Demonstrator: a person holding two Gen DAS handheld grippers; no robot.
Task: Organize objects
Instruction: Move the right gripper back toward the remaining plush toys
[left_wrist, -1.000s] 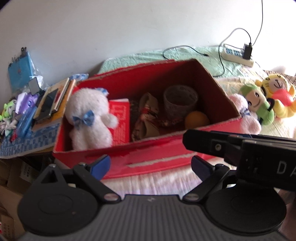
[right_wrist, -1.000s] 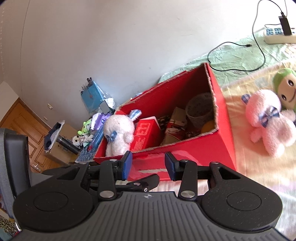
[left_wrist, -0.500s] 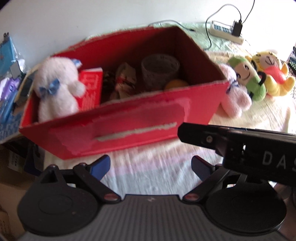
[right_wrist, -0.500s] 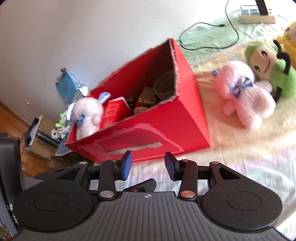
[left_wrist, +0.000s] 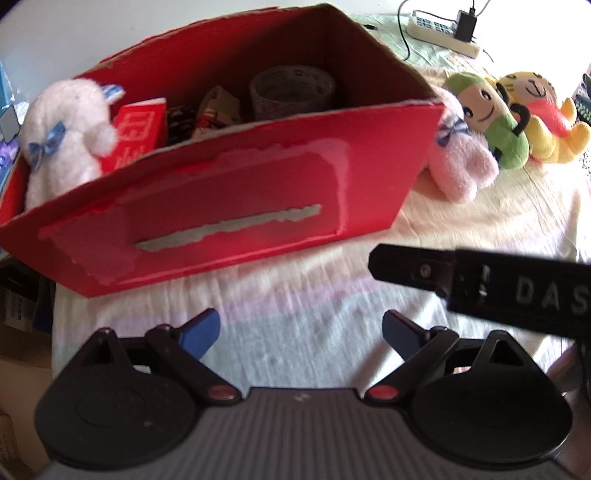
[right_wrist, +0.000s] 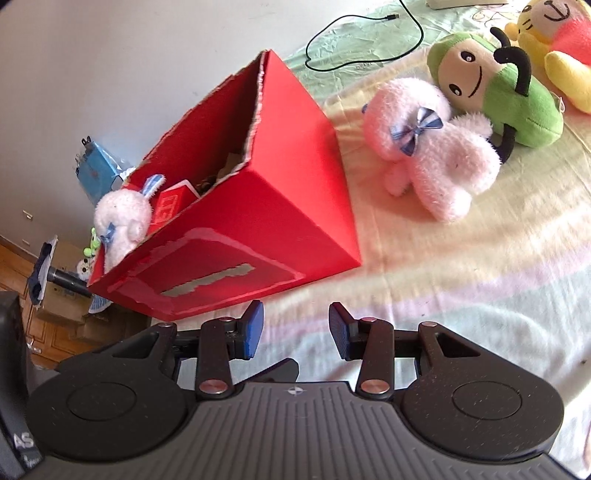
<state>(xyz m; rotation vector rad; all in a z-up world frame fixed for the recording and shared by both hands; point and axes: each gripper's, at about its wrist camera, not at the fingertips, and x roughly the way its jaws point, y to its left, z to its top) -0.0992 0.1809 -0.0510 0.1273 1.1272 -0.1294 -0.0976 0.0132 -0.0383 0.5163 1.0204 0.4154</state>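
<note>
- My left gripper (left_wrist: 301, 332): jaws wide apart, empty, low centre of the left view, over bare bed sheet (left_wrist: 295, 295).
- My right gripper (right_wrist: 295, 328): jaws part-way apart, empty, low centre of the right view, also over sheet.
- Red box (left_wrist: 236, 206) fills the upper left of both views; near wall faces me, open top.
- Already in the box: white plush (left_wrist: 62, 136) at the left end, red packet (left_wrist: 136, 133), tape roll (left_wrist: 291, 90) further right.
- Loose on the bed: pink plush (right_wrist: 432, 147) upper centre-right of the right view, just right of the box, touching the green plush (right_wrist: 498, 92); yellow plush (right_wrist: 554, 44) at the far corner.
- Likely next step: right gripper takes the pink plush.
- Doing it well: spread the jaws further first, come in over the body below the bow, not an ear or leg.
- Soft pile will compress, so bite deep; lift clear of the green plush before swinging over the box rim.
</note>
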